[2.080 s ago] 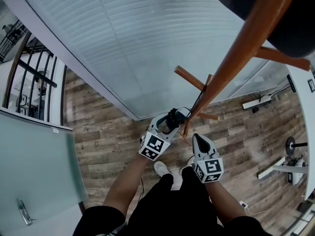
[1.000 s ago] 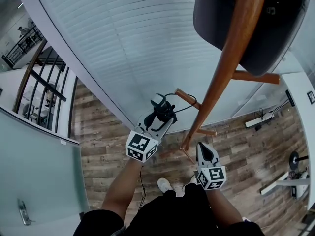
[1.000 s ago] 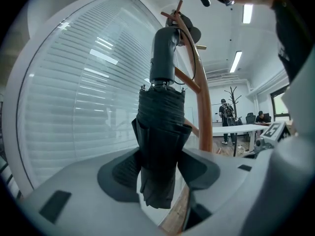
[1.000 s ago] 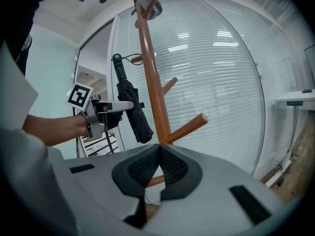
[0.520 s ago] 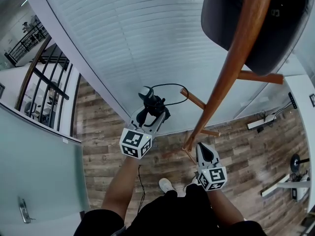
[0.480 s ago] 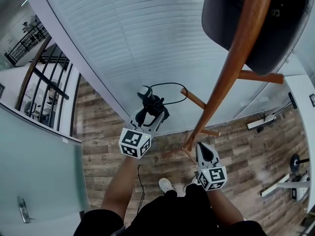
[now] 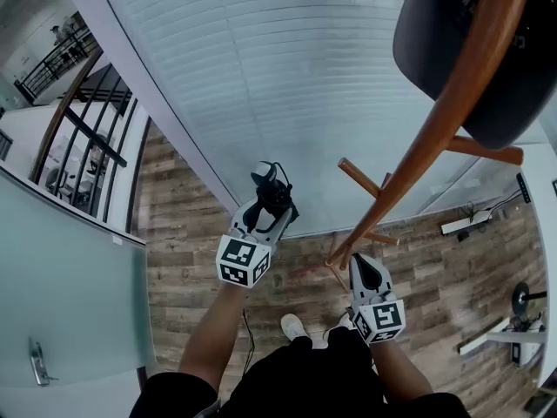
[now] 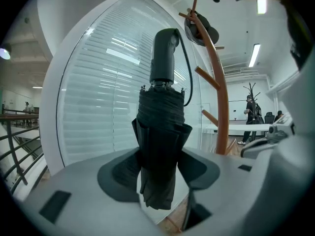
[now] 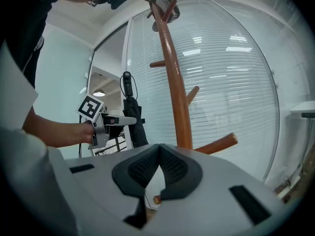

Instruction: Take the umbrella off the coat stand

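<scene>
A folded black umbrella (image 7: 273, 195) with a dark handle (image 8: 164, 53) stands upright between the jaws of my left gripper (image 7: 264, 217), which is shut on its fabric (image 8: 161, 132). The wrist strap hangs by the handle, apart from the stand's peg (image 7: 358, 178). The brown wooden coat stand (image 7: 426, 142) rises to the right of the umbrella, and its pole (image 8: 220, 87) stands clear of it. A dark cap (image 7: 474, 50) sits on the stand's top. My right gripper (image 7: 361, 266) is low by the stand's foot, jaws shut on nothing (image 9: 158, 154). From there the umbrella (image 9: 133, 119) shows left of the pole (image 9: 176, 90).
A curved glass wall with white blinds (image 7: 261, 68) runs behind the stand. A black railing (image 7: 83, 138) and a frosted glass door (image 7: 61, 294) lie to the left. The floor is wood planks (image 7: 183, 233) with a power strip (image 7: 466, 223) at right. A person (image 8: 253, 113) stands far off.
My left gripper has carried the umbrella left, away from the stand. The strap loop that reached to the peg has come off it and now hangs by the handle. The right gripper barely shifted.
</scene>
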